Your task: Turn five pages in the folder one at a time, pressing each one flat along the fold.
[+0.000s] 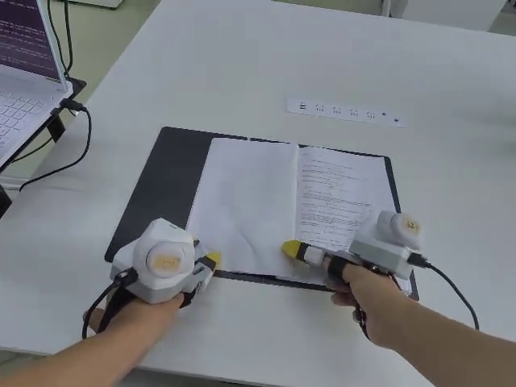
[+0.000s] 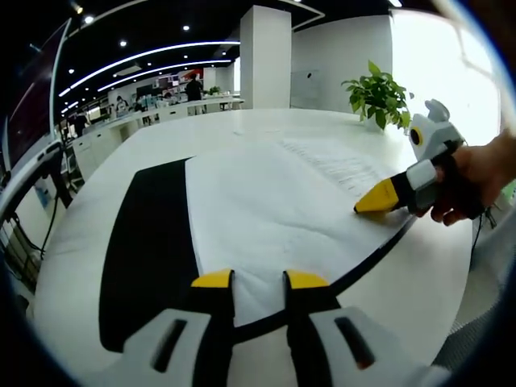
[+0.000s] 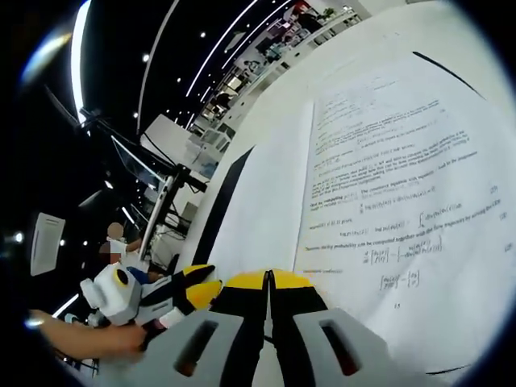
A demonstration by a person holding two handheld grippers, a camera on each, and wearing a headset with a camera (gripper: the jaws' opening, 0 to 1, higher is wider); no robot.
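1. While the folder (image 1: 153,201) lies open on the white table (image 1: 242,48), its fold (image 1: 297,193) runs up the middle, with a blank page (image 1: 242,201) to the left of the fold and a printed page (image 1: 343,193) to the right of it.
2. Right gripper (image 1: 290,250): the jaws are pinched together with nothing between them, and the yellow tips sit at the near end of the fold.
3. Left gripper (image 1: 211,260): it is well left of the fold, at the blank page's near corner. Its jaws stand slightly apart and empty over the folder's near edge.
4. The step in hand, as I judge it, is pressing the turned page flat along the fold.
5. To do it well, hold the closed tips low and slide them from the near end away along the fold in one steady stroke.
6. Light pressure should be enough, since thin paper may wrinkle or tear if the tips dig in.
7. The left gripper could pin the blank page's corner so the sheet does not creep toward the fold.
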